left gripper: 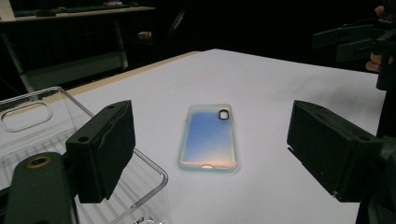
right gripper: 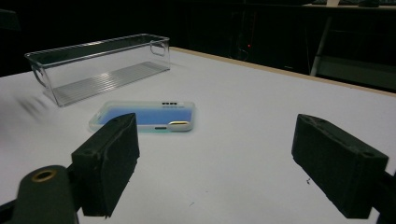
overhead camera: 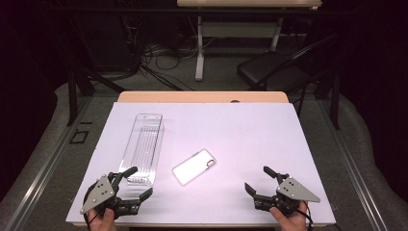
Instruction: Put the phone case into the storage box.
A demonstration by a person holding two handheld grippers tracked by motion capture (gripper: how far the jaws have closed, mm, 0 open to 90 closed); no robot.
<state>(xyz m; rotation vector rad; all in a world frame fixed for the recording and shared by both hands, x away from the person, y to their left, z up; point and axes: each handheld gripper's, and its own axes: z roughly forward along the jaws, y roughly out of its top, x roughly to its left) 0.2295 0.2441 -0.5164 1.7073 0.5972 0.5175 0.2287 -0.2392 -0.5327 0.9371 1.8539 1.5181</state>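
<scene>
Left claw [overhead camera: 135, 183] released beside clear bin [overhead camera: 143, 147]; right claw [overhead camera: 257, 180] released; phone case [overhead camera: 194, 166] between, no legible writing.

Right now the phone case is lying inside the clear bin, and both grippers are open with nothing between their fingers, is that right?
Not quite. The phone case lies on the white table beside the clear bin, not inside it; the high view shows the bin empty and a gap between the two. The rest holds: the left gripper and the right gripper are both open with nothing between their fingers.
</scene>
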